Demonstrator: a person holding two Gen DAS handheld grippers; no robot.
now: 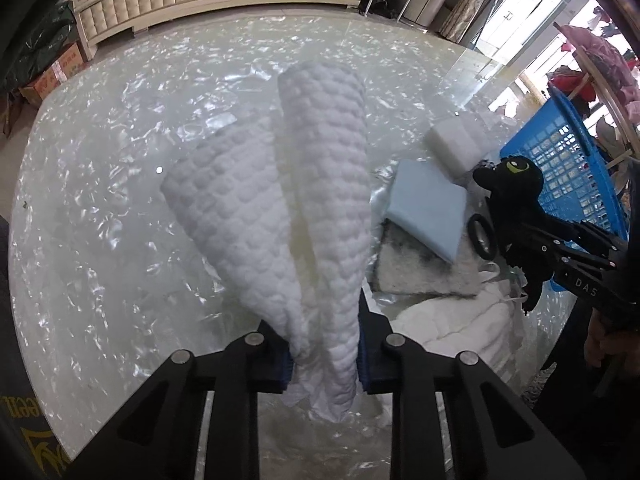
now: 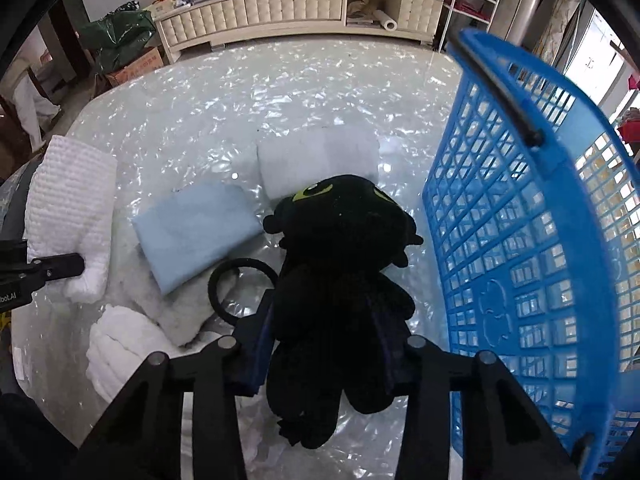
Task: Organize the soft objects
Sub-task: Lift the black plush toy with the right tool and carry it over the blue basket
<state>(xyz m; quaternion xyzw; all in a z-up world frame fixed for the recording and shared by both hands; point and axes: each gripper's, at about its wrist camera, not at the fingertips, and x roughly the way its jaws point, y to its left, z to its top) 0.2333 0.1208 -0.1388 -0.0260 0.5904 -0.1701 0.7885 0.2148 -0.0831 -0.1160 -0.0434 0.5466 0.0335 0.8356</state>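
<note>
We see a white quilted cloth (image 1: pixel 320 216), soft and bumpy in a scale-like weave. The tabletop (image 1: pixel 100 220) is glossy, with a pearly, shimmering finish that throws back the light. At the right of the right wrist view stands a blue basket (image 2: pixel 520 240) of smooth, slightly shiny plastic lattice. The black plush toy (image 2: pixel 344 280) looks matt and fuzzy. A pale blue pad (image 2: pixel 196 236) seems smooth, foam-like. Our gripper arms are matt black plastic with small metal pins.
</note>
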